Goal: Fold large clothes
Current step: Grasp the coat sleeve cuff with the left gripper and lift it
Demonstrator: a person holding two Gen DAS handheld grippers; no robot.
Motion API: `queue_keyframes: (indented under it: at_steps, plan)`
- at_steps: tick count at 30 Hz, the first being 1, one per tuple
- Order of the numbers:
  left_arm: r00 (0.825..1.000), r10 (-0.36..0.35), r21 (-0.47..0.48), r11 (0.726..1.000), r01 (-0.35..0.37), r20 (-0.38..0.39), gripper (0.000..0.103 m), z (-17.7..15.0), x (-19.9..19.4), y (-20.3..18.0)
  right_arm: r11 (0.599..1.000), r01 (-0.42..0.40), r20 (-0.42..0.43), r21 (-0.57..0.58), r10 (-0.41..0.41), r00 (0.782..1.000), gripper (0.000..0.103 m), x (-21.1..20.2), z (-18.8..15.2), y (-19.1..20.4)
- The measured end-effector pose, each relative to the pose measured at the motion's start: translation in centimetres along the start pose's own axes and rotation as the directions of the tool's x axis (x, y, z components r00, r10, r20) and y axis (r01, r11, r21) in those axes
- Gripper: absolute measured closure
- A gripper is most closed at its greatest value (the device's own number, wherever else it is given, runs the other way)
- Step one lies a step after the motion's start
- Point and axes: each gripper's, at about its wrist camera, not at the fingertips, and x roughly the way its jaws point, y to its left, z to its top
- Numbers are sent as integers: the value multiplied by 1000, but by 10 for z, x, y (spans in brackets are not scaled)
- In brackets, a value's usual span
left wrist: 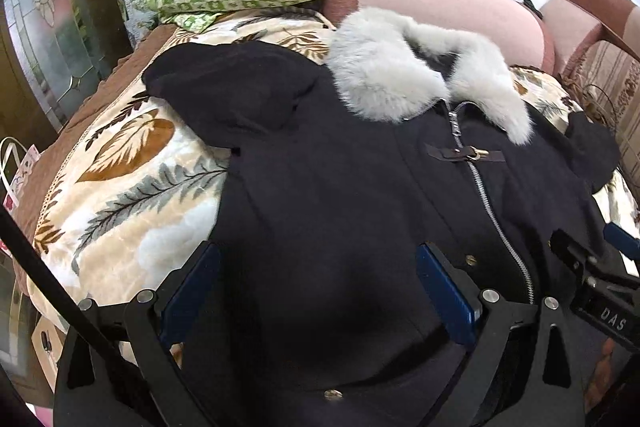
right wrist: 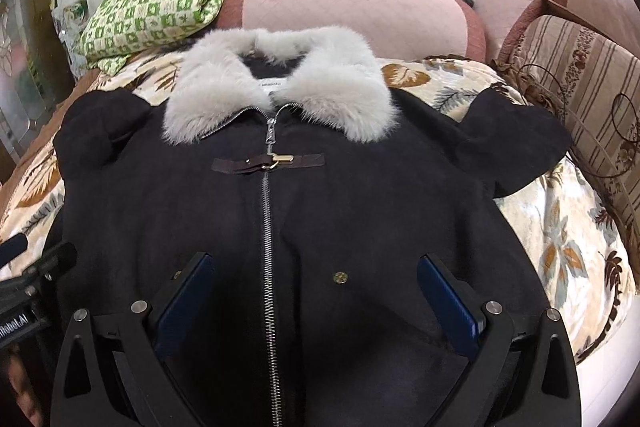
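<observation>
On the leaf-print blanket (right wrist: 560, 227) the dark coat (right wrist: 320, 195) lies front-up and zipped, fur collar (right wrist: 276, 87) toward the pink backrest (right wrist: 360, 15), sleeves already turned in. My left gripper (left wrist: 318, 291) and right gripper (right wrist: 316, 291) both hover wide, holding nothing, above its lower half. I worry the thick cloth will slip a shallow pinch, the fur will bulk the fold, or the plush blanket gets grabbed too.

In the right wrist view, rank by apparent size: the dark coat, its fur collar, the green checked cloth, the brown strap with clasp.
1. dark coat
2. fur collar and green checked cloth: look alike, and the cloth lies farther away, so unranked
3. brown strap with clasp
</observation>
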Motion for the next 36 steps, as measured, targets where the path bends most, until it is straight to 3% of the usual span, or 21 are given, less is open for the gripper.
queue_keyframes:
  at_steps: [10,14,17,20,22,24,29,32,36]
  plan:
    - [997,66,-45,997,-64,40,5,16,8,33,998,-14,13,-58,15,1000,1,2,10,24]
    - [998,61,-55,997,-59,30,8,24,16,53,997,-22,7,-76,22,1000,1,6,11,32]
    - [999,39,-102,994,-39,-1,17,33,26,76,996,-21,-5,-88,20,1000,1,9,10,35]
    - [1000,5,-189,982,-11,-28,37,48,40,113,996,-12,-13,-88,11,1000,1,12,10,34]
    - [999,-5,-251,968,-6,-43,55,58,53,138,997,-8,-19,-79,7,1000,1,14,11,32]
    - [997,-10,-318,948,-16,-80,60,72,72,167,997,-5,-23,-72,4,1000,1,16,11,30]
    - [997,-32,-456,890,-5,-72,59,108,110,225,997,4,-34,-80,-6,999,1,20,11,30]
    - [996,-80,-521,852,46,-43,51,132,133,253,996,10,-46,-83,-14,999,1,25,10,30]
    - [995,-91,-570,819,57,-30,45,164,168,285,996,21,-63,-87,-26,998,1,31,10,29]
